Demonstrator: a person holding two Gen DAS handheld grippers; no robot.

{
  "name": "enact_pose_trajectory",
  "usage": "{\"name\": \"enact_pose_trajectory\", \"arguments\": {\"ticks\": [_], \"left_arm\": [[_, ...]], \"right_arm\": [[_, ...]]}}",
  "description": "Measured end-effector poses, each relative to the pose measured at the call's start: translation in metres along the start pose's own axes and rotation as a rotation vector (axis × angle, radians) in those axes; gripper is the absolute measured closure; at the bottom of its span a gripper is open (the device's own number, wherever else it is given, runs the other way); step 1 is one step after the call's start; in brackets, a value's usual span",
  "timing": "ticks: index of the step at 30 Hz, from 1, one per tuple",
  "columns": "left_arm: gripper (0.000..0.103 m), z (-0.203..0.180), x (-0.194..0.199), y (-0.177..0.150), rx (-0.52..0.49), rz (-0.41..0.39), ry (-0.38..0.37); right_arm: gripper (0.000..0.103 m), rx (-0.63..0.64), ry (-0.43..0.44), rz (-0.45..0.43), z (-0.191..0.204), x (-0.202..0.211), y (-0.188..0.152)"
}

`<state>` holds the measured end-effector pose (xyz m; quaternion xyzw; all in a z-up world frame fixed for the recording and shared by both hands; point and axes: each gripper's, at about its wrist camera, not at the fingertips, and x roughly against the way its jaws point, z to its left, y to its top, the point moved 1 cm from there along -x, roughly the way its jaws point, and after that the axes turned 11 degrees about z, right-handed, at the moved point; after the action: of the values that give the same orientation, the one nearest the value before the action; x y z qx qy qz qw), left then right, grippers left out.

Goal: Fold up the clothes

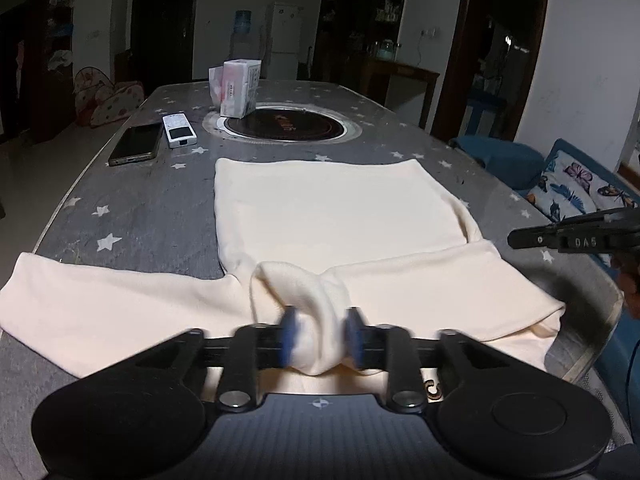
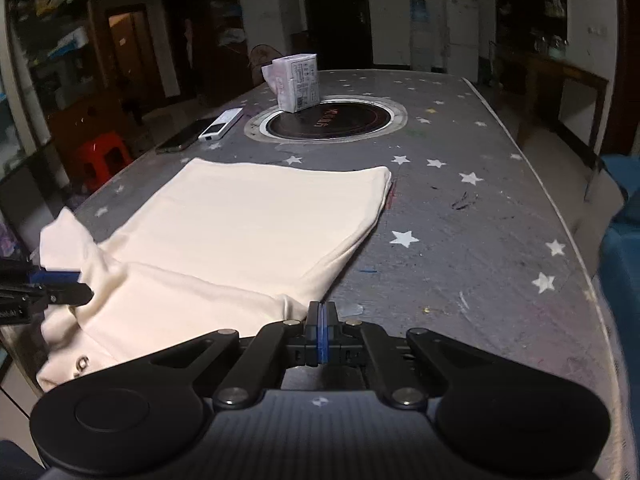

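Note:
A cream shirt (image 1: 336,208) lies flat on the grey star-patterned table (image 1: 160,208), its hem towards the far end. One sleeve spreads to the left (image 1: 100,304); the other is folded over at the right (image 1: 440,280). My left gripper (image 1: 320,338) is shut on a bunched fold of the shirt at its near edge. My right gripper (image 2: 321,336) is shut with nothing between its pads, just above the table by the shirt's right edge (image 2: 352,248). It shows at the right in the left wrist view (image 1: 516,238). The left gripper shows at the left in the right wrist view (image 2: 86,288).
A round black hotplate (image 1: 284,122) is set in the table's middle. A white tissue pack (image 1: 240,88), a white remote (image 1: 179,130) and a dark phone (image 1: 136,144) lie beyond the shirt at the left. A blue sofa with a butterfly cushion (image 1: 576,188) stands at the right.

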<state>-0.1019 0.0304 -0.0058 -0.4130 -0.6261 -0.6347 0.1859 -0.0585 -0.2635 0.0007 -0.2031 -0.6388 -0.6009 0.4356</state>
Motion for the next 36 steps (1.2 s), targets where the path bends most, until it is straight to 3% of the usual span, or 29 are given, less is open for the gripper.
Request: {"name": "enact_pose_trajectory", "arguments": {"ticks": [4, 7, 16, 19, 25, 29, 33, 36], "left_arm": [[0.056, 0.006, 0.008, -0.003, 0.016, -0.036, 0.005], [0.056, 0.018, 0.012, -0.005, 0.063, -0.045, 0.014], [0.058, 0.061, 0.011, -0.010, 0.209, -0.054, 0.074], [0.061, 0.064, 0.004, -0.013, 0.210, -0.041, 0.102], [0.065, 0.063, 0.003, -0.014, 0.187, -0.041, 0.125], [0.066, 0.061, 0.000, -0.014, 0.169, -0.041, 0.141], [0.066, 0.063, -0.001, -0.012, 0.166, -0.038, 0.141], [0.066, 0.063, 0.000, -0.010, 0.169, -0.031, 0.131]], "right_arm": [[0.091, 0.052, 0.059, -0.025, 0.009, 0.000, 0.004], [0.086, 0.068, 0.060, -0.007, 0.016, -0.011, 0.008], [0.088, 0.092, 0.005, 0.014, 0.023, -0.027, 0.002], [0.096, 0.091, -0.010, -0.009, 0.027, -0.025, 0.000], [0.099, 0.056, -0.074, -0.088, 0.020, -0.007, -0.007], [0.103, -0.037, -0.096, -0.047, -0.003, -0.012, -0.015], [0.103, -0.099, -0.065, -0.057, -0.019, -0.007, -0.019], [0.100, -0.028, -0.012, -0.083, -0.010, 0.010, -0.018]]}}
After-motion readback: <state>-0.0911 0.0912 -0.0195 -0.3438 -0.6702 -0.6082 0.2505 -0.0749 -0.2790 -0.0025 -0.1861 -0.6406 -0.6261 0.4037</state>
